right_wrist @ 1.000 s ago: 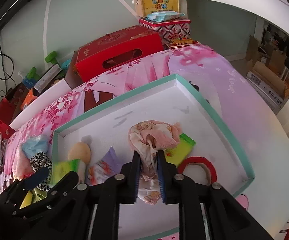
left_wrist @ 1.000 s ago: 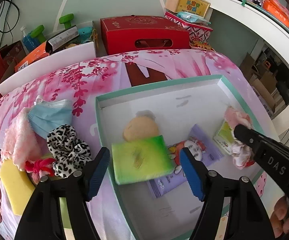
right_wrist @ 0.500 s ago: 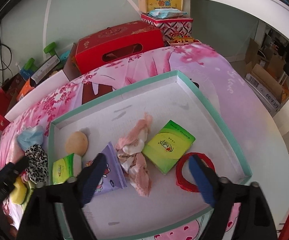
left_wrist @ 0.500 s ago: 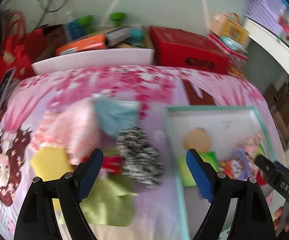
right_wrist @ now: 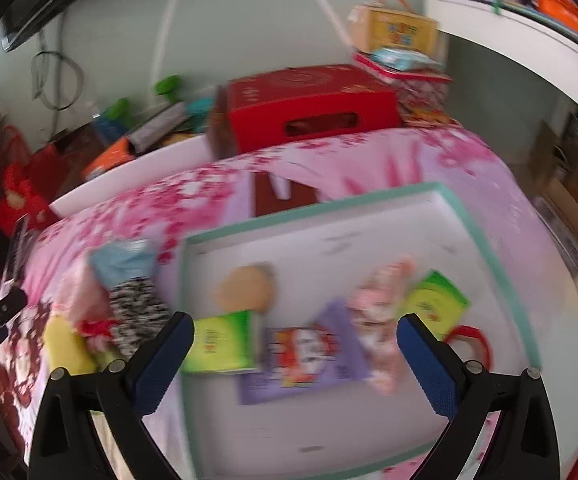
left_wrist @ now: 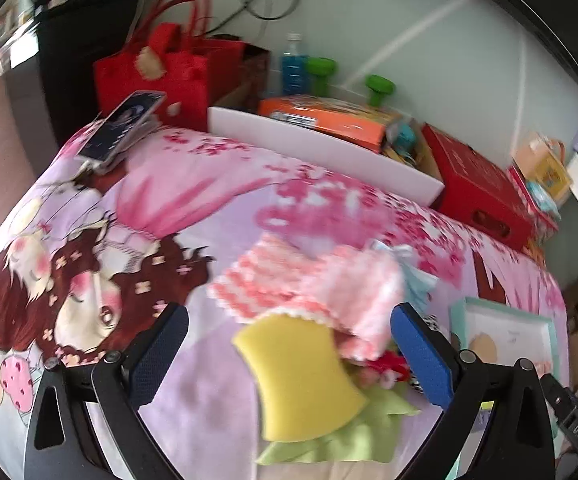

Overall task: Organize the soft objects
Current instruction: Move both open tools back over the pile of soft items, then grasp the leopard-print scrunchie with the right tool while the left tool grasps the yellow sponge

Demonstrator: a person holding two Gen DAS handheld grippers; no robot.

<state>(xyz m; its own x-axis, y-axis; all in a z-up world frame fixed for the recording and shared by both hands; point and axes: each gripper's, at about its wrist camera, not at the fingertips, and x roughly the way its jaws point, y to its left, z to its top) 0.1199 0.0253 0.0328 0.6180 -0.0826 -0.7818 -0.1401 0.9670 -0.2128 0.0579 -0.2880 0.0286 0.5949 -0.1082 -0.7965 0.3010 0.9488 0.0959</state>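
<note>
My left gripper (left_wrist: 289, 356) is open and empty above a pile of soft things on the pink cloth: a yellow sponge (left_wrist: 303, 376), a pink striped towel (left_wrist: 317, 292), a green cloth (left_wrist: 341, 440). My right gripper (right_wrist: 291, 360) is open and empty over the green-rimmed white box (right_wrist: 485, 248). In the box lie a pink cloth (right_wrist: 377, 320), two green tissue packs (right_wrist: 221, 342) (right_wrist: 435, 300), a purple pack (right_wrist: 309, 354), a tan puff (right_wrist: 245, 290) and a red ring (right_wrist: 471, 340). A blue mask (right_wrist: 123, 260) and a leopard scrunchie (right_wrist: 137, 312) lie left of the box.
A phone (left_wrist: 123, 124) lies at the far left corner of the table. A white board (left_wrist: 321, 148), a red box (right_wrist: 309, 100), red bags (left_wrist: 157, 68) and green dumbbells (left_wrist: 377, 88) stand behind the table. A white shelf (right_wrist: 529, 44) is at the right.
My right gripper let go of the pink cloth into the box, opened and drew back. My left gripper swung left from the box to over the pile of soft things.
</note>
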